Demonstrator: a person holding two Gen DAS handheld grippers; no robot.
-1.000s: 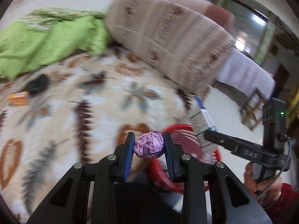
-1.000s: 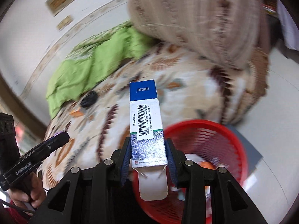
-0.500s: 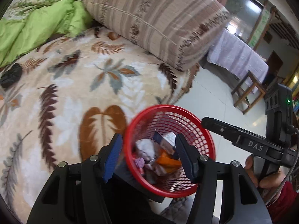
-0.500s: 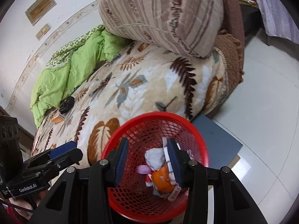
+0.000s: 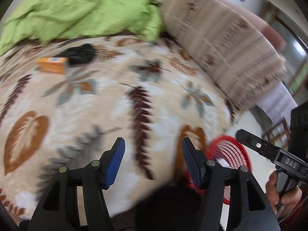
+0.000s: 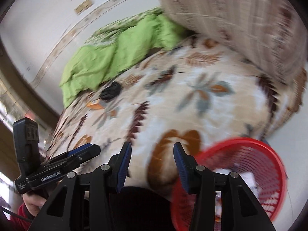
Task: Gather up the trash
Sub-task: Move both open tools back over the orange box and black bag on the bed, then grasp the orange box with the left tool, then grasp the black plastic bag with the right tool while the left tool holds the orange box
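Both the left gripper [image 5: 152, 161] and the right gripper [image 6: 152, 163] stood empty, the right's jaws opening, above the leaf-patterned blanket [image 5: 107, 100], while an orange box [image 5: 52, 67] lay far ahead beside a black object [image 5: 79, 53], long axis crosswise; only the right view showed the red basket's [image 6: 269, 173] inside.

Red basket [image 6: 250, 146], green quilt [image 5: 80, 15], orange box [image 5: 53, 65], leaf-patterned beige blanket [image 5: 115, 105].
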